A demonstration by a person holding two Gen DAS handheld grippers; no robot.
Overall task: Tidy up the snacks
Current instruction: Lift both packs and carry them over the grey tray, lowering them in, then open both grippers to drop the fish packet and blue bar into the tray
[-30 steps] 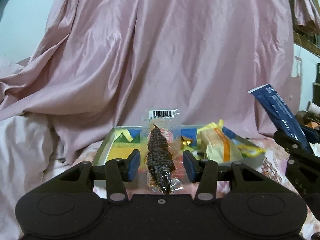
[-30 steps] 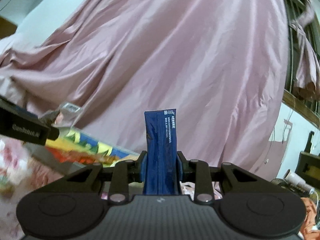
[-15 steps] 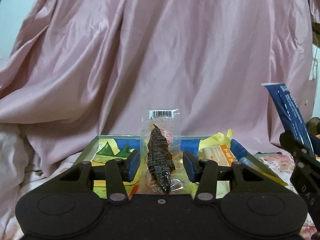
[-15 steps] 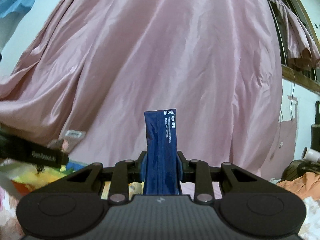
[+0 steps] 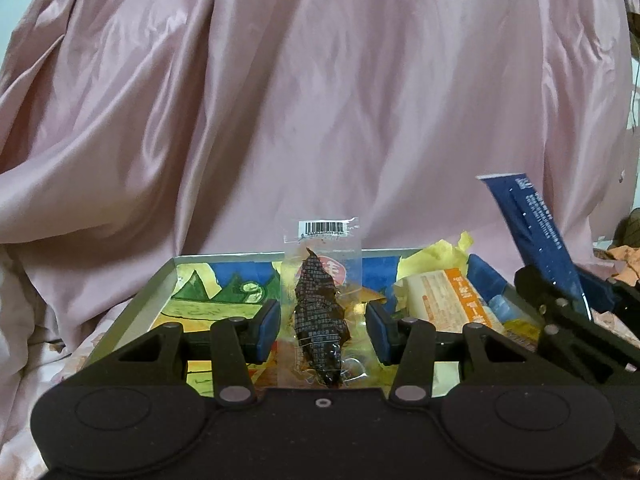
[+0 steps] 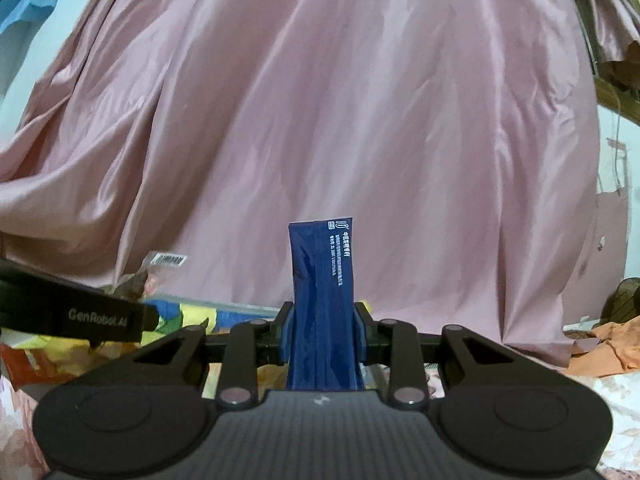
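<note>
A clear packet of dark dried snack, with a barcode on top, stands upright between the blue pads of my left gripper, which is shut on it. Behind it lies a metal tray with a colourful painted bottom. My right gripper is shut on a dark blue packet that sticks straight up. In the left wrist view this blue packet leans over the tray's right side. In the right wrist view, one of the left fingers and the barcode packet show at the left.
A yellow and orange snack pack and other wrappers lie in the tray's right half. Pink satin cloth hangs close behind the tray. A floral sheet lies under it. Orange fabric is heaped at the far right.
Both grippers have kept their packets and swung toward the tray, which now looks nearer and more centred. The right gripper with the blue packet has come closer to the left one.
</note>
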